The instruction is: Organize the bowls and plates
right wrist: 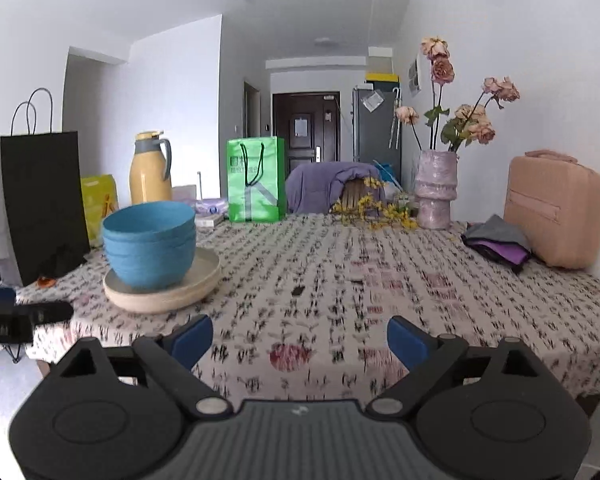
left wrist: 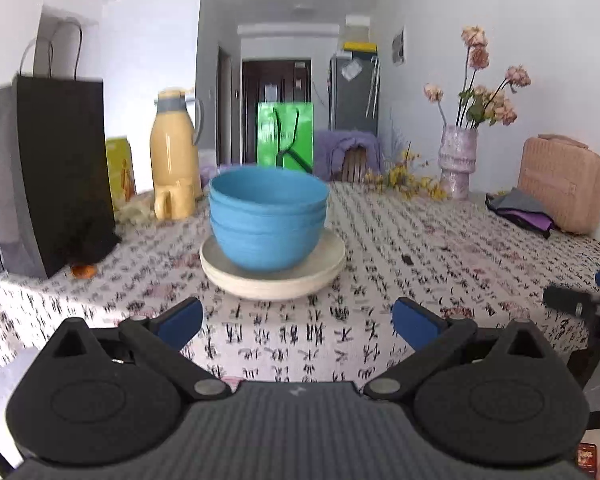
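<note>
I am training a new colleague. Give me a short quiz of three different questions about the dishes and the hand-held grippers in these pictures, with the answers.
1. True or false: the blue bowls are nested and stand on the cream plates.
2. Which tall thing stands left of the stack, at the table edge? A) black paper bag B) pink case C) vase of flowers
3. Fill in: both the left hand-held gripper and the right hand-held gripper are ____ and hold nothing.

Key: 1 true. 2 A, the black paper bag. 3 open.
</note>
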A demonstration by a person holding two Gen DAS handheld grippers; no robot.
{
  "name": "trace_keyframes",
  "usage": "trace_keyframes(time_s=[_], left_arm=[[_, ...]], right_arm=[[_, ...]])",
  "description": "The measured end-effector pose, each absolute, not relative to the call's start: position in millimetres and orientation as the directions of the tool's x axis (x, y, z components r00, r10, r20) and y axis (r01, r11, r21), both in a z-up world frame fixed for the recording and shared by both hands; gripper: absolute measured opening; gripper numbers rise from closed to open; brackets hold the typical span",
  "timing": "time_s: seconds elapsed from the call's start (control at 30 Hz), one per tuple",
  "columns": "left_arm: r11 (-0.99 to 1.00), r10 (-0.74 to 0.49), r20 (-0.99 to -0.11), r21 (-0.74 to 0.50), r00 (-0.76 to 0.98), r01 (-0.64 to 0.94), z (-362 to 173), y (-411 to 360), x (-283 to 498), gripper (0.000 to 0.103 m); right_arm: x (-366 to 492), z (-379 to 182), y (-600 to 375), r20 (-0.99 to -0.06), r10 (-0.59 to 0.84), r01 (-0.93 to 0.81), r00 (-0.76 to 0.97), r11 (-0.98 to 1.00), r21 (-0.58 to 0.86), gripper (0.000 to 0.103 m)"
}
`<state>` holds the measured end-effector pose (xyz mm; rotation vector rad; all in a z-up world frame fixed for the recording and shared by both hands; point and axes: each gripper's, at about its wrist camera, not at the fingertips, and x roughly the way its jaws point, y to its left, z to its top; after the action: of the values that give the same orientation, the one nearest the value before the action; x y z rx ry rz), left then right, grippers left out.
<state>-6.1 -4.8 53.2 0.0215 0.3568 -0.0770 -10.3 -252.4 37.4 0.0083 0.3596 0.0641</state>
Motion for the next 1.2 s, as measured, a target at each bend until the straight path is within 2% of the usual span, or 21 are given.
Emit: trace_keyframes(time_s=[0.17,0.27,0.53,1.2], left_arm=[[0.994,-0.09,-0.31,0.032,0.946,0.105,55.6,-12.3,-17.1,0.103],[0.995,-0.082,-0.307,0.024,0.948,0.094,55.0,-10.5,-17.3,0.103],[0.996,-0.086,-0.326,-0.004,0.941,0.09,52.4,-5.3,-15.2,0.103],[0.996,-0.087,-0.291,0.002,0.953,0.091,57.3,-6.4,-18.4,0.103]], right_arm=[[-24.7,32.2,-247.3,-0.346,0.05,-0.06,0.937,0.998,-0.017,0.094],[-29.2,35.0,-246.0,-0.319,0.047,-0.06,0.947,0.998,-0.031,0.094],[-26.5,35.4,-248.0,-0.33,0.048,-0.058,0.943,0.998,-0.02,0.094],[-27.3,43.6,-249.3,-0.294,0.044,-0.05,0.955,0.999,-0.013,0.094]])
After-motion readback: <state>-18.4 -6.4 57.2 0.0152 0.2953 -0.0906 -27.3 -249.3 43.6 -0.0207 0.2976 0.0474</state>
